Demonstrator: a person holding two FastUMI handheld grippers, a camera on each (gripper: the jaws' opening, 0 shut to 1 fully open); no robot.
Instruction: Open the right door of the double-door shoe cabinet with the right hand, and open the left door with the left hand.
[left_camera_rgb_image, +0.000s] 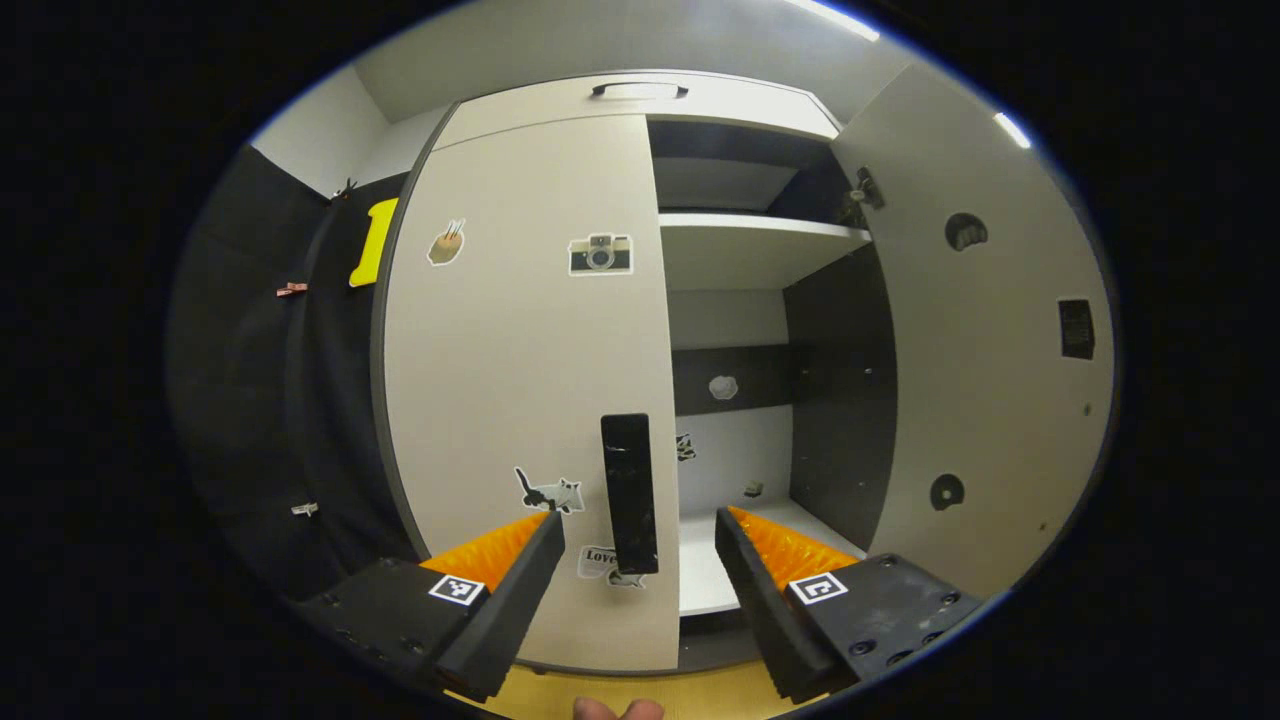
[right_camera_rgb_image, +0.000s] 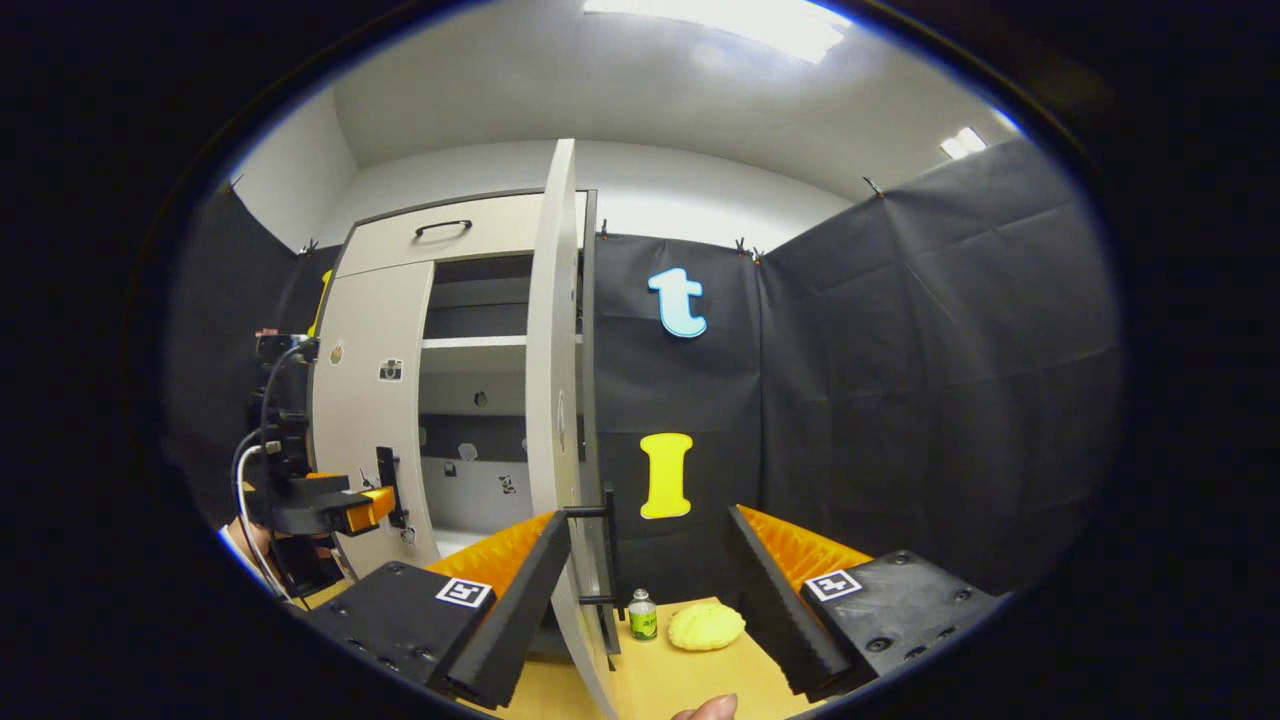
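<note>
In the left gripper view the left hand-held gripper (left_camera_rgb_image: 640, 530) has its fingers spread wide apart, clamped on nothing. The black handle (left_camera_rgb_image: 630, 492) of the left door (left_camera_rgb_image: 520, 380) stands upright in the gap between the fingers; whether either finger touches it is hard to tell, but they look to be short of it. The left door is shut, flat across the cabinet front, and carries stickers: a camera (left_camera_rgb_image: 600, 254), a cat (left_camera_rgb_image: 550, 492) and a small one near its upper left corner. Past the door's right edge the cabinet (left_camera_rgb_image: 640, 100) lies open, with a pale shelf (left_camera_rgb_image: 760, 250) and a dark inner side wall. The right door (left_camera_rgb_image: 990, 340) is swung out wide, its inner face turned this way.

In the right gripper view the right hand-held gripper (right_camera_rgb_image: 645, 560) also has its fingers wide apart, gripping nothing. The right door (right_camera_rgb_image: 550, 400) stands edge-on just beside its left finger (right_camera_rgb_image: 520, 590), with the door's dark handle (right_camera_rgb_image: 605, 550) between the fingers. On the yellow tabletop (right_camera_rgb_image: 690, 670) beyond, near the black cloth wall, a small green-labelled bottle (right_camera_rgb_image: 642, 614) stands upright just beside a yellow lumpy sponge-like thing (right_camera_rgb_image: 706, 626). Farther to the left, the left hand-held gripper (right_camera_rgb_image: 375, 508) sits at the left door's handle (right_camera_rgb_image: 386, 486), held by a hand (right_camera_rgb_image: 290, 545) with cables running from it.
</note>
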